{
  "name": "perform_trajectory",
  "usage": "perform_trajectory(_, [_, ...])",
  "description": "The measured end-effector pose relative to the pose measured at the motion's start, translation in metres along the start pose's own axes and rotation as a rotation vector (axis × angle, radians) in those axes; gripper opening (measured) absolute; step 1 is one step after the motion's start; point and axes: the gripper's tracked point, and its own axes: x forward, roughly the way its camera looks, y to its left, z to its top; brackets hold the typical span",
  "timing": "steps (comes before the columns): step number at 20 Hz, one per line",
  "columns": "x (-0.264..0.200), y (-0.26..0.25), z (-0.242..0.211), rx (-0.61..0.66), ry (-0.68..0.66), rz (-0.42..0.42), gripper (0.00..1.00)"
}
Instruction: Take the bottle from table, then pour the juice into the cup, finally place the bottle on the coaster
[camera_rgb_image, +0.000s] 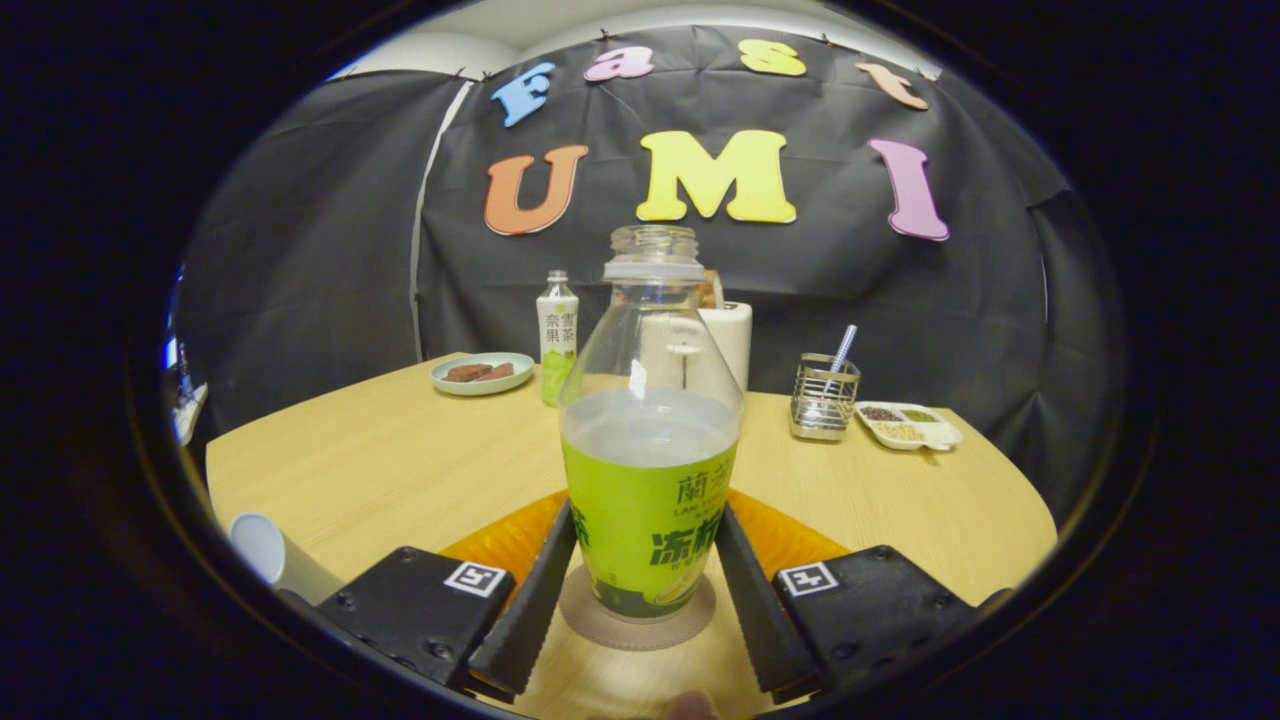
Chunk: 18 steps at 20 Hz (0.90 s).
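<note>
Pale wood-grain table across the middle of the frame, rounded at its far corners, backed by black cloth wall over the whole upper half. On the far side, upper left of centre: small pale-green plate with 2 brown pieces, and just right of it a small sealed bottle with white and green label. Behind the centre, a white jug-like container, partly hidden. Right of centre: wire caddy with 1 striped straw, then a white divided tray of grains in 3 compartments. At lower left, a white cup lying at the table's edge, rim toward the camera. Orange mat visible behind the fingers.

Centre of frame: uncapped clear bottle, upright, green label around its lower half, cloudy pale liquid up to roughly mid-height, empty above. Stood on a round brown coaster at lower centre.

Gripper at the bottom, 2 black ribbed fingers flanking the bottle's base, 1 each side, close against the label; actual pressing on it could not be told.
</note>
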Motion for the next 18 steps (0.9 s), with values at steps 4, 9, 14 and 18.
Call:
perform_trajectory(4, [-0.010, 0.001, 0.006, 0.013, -0.020, -0.001, 0.98])
perform_trajectory(9, [-0.037, 0.002, 0.019, 0.013, -0.062, -0.028, 1.00])
perform_trajectory(14, [-0.071, 0.004, 0.033, -0.010, -0.117, -0.040, 1.00])
perform_trajectory(18, [-0.093, 0.006, 0.039, -0.012, -0.147, -0.047, 1.00])
